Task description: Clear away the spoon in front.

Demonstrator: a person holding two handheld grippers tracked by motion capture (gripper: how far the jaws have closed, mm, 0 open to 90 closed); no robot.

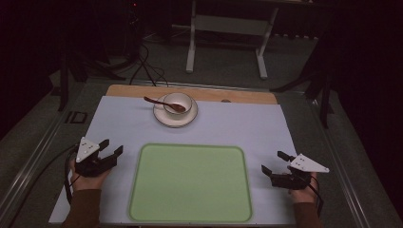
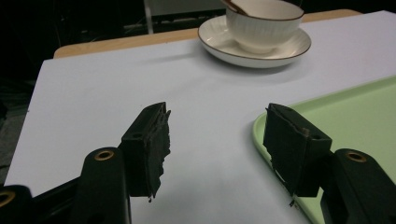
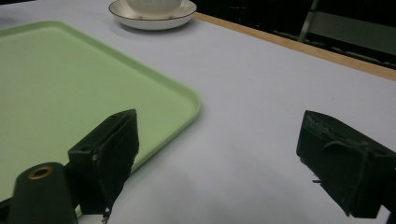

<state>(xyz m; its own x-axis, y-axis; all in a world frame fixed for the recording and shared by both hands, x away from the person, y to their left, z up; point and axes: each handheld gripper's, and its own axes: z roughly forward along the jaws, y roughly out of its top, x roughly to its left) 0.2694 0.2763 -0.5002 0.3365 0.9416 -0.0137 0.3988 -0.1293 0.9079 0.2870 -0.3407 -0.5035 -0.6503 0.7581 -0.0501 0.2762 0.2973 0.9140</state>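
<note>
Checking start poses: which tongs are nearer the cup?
Left. The left tongs sit at the tray's left edge, diagonally below the cup; the right tongs are past the tray's right edge, farther off.

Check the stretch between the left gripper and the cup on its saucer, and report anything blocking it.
Nothing visible blocks it. Bare white table cover lies between the open left gripper and the cup on its saucer.
</note>
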